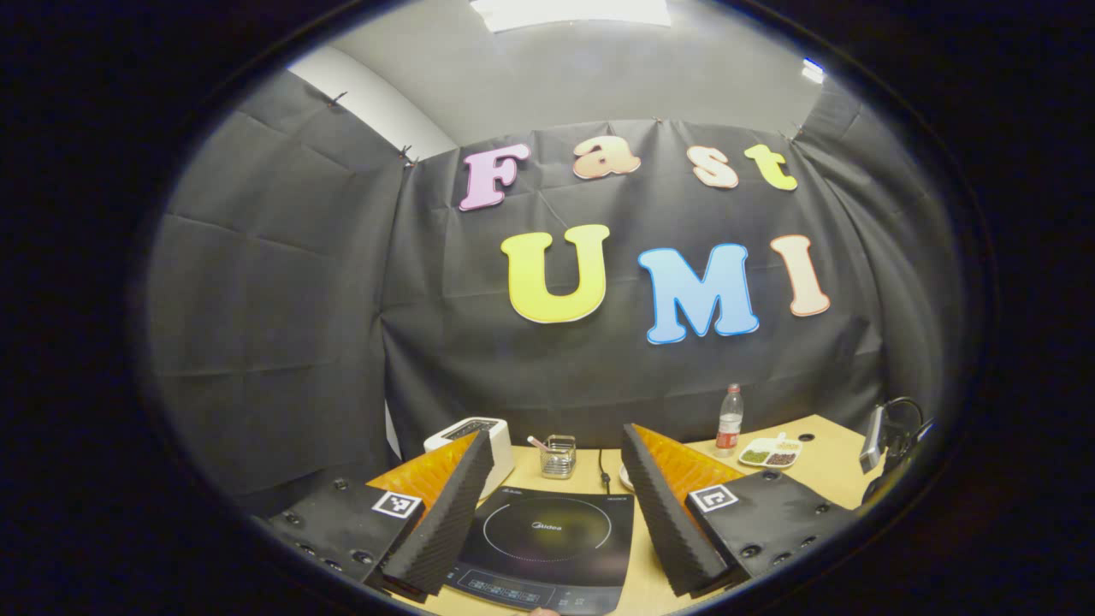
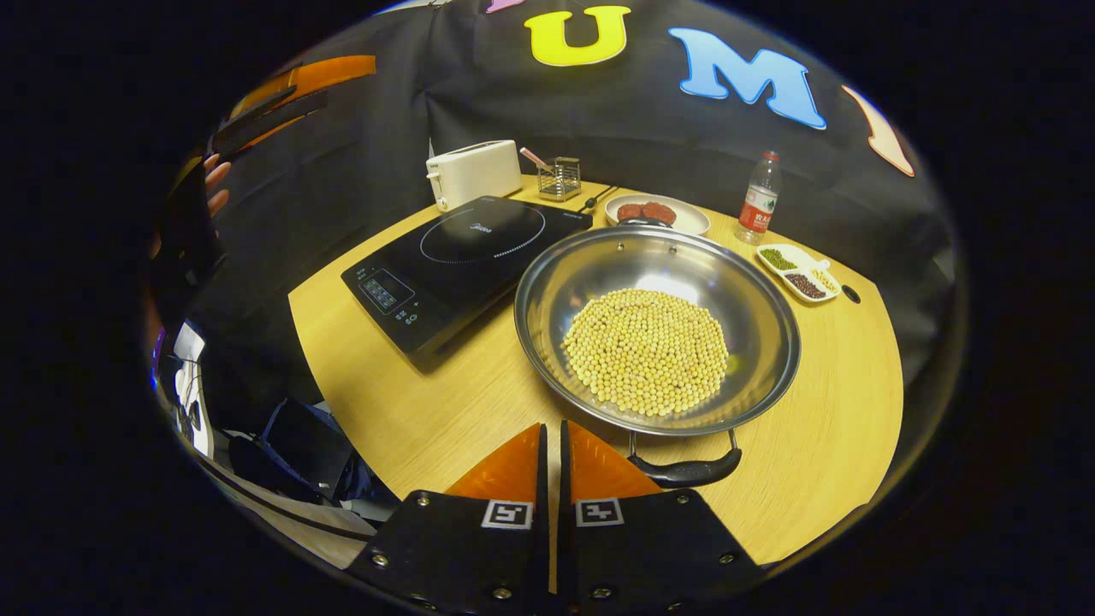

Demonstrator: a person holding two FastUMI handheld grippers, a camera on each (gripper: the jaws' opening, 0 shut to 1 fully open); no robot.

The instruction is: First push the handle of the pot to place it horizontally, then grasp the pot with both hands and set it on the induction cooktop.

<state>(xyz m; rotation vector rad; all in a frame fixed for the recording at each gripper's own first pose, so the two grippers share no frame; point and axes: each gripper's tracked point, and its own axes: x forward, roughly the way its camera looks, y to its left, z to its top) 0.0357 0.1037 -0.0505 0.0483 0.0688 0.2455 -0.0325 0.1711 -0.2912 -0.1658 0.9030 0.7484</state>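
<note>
We are looking at the pot [image 2: 657,329], a wide steel pan loaded with yellow beans [image 2: 646,349], sitting mid-worktop just beside the induction cooktop [image 2: 466,257]. We are judging it heavy and slick-walled, with beans ready to slide if tipped, so we are keeping it level. The near black handle [image 2: 684,469] is lying close to the front edge; it and the opposite one look like the best grips. The right claw [image 2: 552,445] is hovering pressed together, empty, near that handle. The left claw [image 1: 556,505] is spread wide, empty, held over the cooktop [image 1: 547,543]. Toaster [image 2: 475,174] and bottle [image 2: 758,210] are standing along the far edge.
</note>
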